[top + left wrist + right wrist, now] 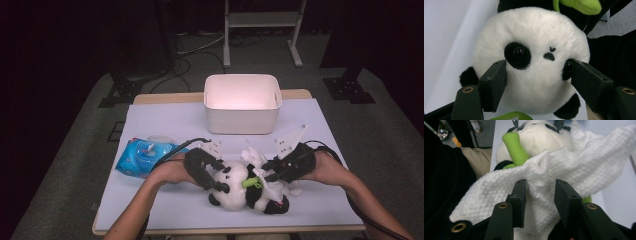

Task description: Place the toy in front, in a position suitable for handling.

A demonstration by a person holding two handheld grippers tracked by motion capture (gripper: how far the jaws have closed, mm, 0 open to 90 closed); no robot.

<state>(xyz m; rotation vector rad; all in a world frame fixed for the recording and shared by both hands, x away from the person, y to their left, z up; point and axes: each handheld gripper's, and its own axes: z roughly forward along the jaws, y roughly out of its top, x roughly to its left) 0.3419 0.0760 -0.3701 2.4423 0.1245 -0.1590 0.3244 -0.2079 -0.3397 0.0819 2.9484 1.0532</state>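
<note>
My left tool [220,183] clamps the panda plush's [235,192] head at both cheeks, pinning it at the table's [170,120] six o'clock edge for wiping; my right tool [267,170], at the panda's three o'clock, stands half-parted, pads straddling the white wipe [564,170] draped over its body.

Left tongs [223,184]: we see matte black jaws, brass-ringed screw holes, a white plate on top.
Right tongs [265,169]: same black build, black cable trailing.
Forearms: we see no sleeves.
</note>
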